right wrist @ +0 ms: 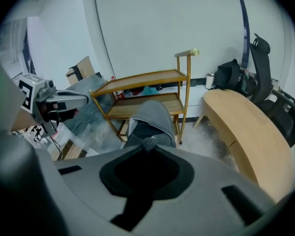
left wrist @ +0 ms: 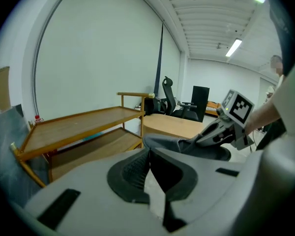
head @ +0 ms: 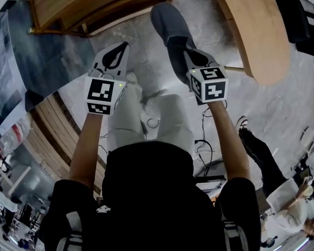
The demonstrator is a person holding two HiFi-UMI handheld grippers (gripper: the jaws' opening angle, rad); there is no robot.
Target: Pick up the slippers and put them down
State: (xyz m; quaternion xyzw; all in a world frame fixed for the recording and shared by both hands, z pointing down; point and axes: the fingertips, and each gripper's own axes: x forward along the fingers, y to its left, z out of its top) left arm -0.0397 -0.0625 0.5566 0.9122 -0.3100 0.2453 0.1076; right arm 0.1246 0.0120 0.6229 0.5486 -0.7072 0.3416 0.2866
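One grey slipper (head: 169, 27) hangs in the air over the pale floor, toe pointing away from me. My right gripper (head: 187, 54) is shut on its heel rim. In the right gripper view the slipper (right wrist: 150, 116) hangs just past the closed jaws, its edge pinched between them. My left gripper (head: 116, 52) is level with it to the left, jaws shut with nothing between them; its pads (left wrist: 137, 173) meet in a line. From the left gripper view the held slipper (left wrist: 169, 142) and the right gripper (left wrist: 195, 141) show at centre right. No second slipper is in view.
A wooden two-shelf rack (head: 89, 7) stands ahead on the left, and a curved wooden table (head: 259, 33) ahead on the right. A blue-grey sheet (head: 34, 61) lies at left. Cables (head: 203, 143) trail on the floor, and another person (head: 282, 192) crouches at lower right.
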